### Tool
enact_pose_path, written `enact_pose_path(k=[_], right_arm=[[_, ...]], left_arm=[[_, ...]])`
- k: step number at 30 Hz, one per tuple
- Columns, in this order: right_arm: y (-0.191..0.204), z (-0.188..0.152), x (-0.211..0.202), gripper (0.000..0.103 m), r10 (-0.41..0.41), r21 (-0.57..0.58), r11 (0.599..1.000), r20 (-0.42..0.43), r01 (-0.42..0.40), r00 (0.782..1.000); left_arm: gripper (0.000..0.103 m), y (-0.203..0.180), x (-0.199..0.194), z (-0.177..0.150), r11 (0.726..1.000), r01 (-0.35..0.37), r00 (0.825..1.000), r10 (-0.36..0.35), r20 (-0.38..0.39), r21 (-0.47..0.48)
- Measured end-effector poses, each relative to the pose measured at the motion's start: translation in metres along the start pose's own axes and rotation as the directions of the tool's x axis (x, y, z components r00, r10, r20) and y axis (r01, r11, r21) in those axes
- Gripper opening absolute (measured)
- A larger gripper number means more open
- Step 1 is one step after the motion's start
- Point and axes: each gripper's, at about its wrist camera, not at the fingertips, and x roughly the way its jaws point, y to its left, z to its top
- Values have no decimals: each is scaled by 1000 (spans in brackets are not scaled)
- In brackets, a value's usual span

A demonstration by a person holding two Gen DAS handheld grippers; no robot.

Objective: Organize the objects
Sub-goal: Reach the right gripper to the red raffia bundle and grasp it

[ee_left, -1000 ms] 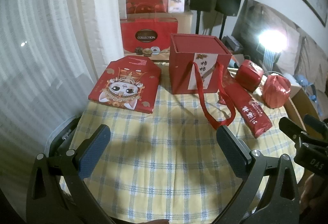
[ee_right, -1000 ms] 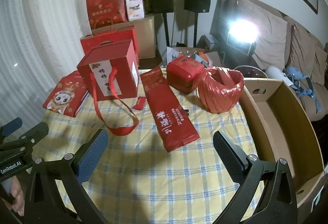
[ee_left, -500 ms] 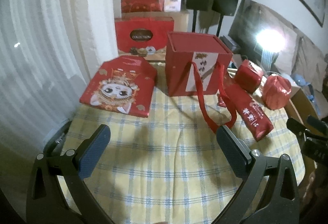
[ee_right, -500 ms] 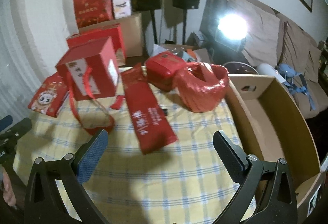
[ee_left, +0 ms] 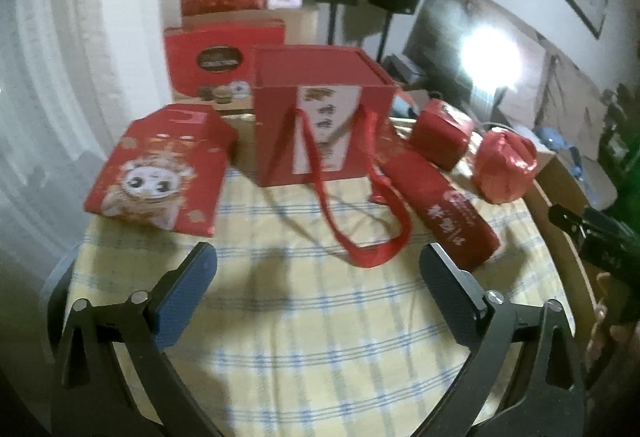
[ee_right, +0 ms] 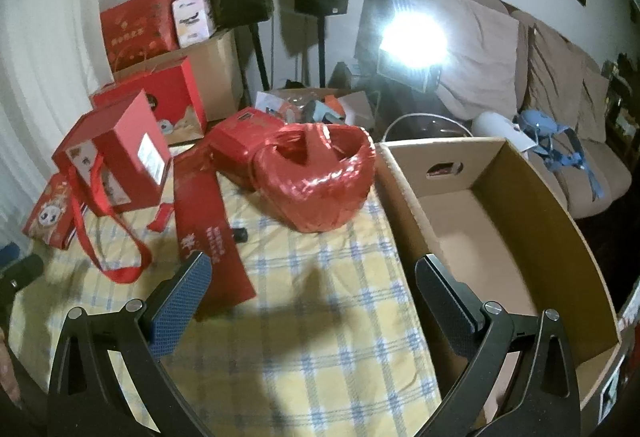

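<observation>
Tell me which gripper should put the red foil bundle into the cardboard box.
Right, probably. The right gripper is open, with the foil bundle just ahead and the box beside it. The left gripper faces the far-side gift bag.

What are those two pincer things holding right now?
Nothing. The left hand-held gripper and the right hand-held gripper both hang open and empty above the checked tablecloth.

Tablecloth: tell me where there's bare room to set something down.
The near half of the checked tablecloth is bare, bordered by the long red packet, the ribbon handle of the tall red box and the cardboard box. The cardboard box's floor shows bare too. The far half is crowded with red packages.
</observation>
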Motion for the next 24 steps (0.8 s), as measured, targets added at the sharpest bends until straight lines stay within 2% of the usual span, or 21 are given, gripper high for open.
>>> enact_pose_path(k=[10, 18, 24], right_arm=[[-23, 33, 37, 103, 37, 30, 999, 4, -37, 999], [-12, 48, 64, 103, 14, -44, 999, 8, -13, 1000], [-2, 55, 83, 103, -13, -88, 996, 2, 13, 1000]], left_arm=[[98, -41, 24, 16, 997, 67, 998, -66, -18, 49], [98, -72, 50, 23, 991, 104, 994, -99, -54, 83], [95, -94, 76, 25, 983, 163, 981, -153, -117, 81]])
